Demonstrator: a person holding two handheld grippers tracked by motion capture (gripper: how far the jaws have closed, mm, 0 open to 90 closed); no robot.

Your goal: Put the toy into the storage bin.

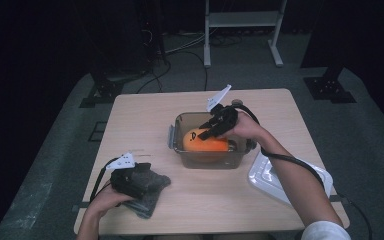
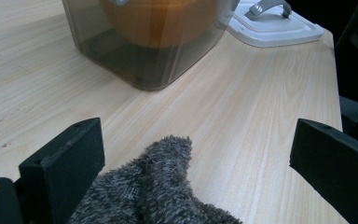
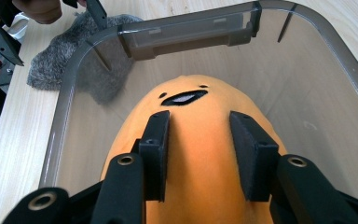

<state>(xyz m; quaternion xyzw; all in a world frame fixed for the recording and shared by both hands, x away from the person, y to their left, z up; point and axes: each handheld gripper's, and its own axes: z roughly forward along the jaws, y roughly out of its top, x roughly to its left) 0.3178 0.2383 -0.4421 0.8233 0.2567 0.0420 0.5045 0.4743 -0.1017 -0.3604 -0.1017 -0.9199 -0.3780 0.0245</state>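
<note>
On the pale wooden table, the orange plush is lying inside the clear tub. My right gripper, at its twelve o'clock, is resting partly open astride it, pads not squeezing. My left gripper is gaping wide over the grey cloth.

An orange plush toy with a black face pattern is seen inside a smoky translucent grey container. A dark grey fuzzy cloth is laid on the pale wood-grain worktop. A white lid is seen nearby.

No readable text, labels, brands or numbers on anything in view.
</note>
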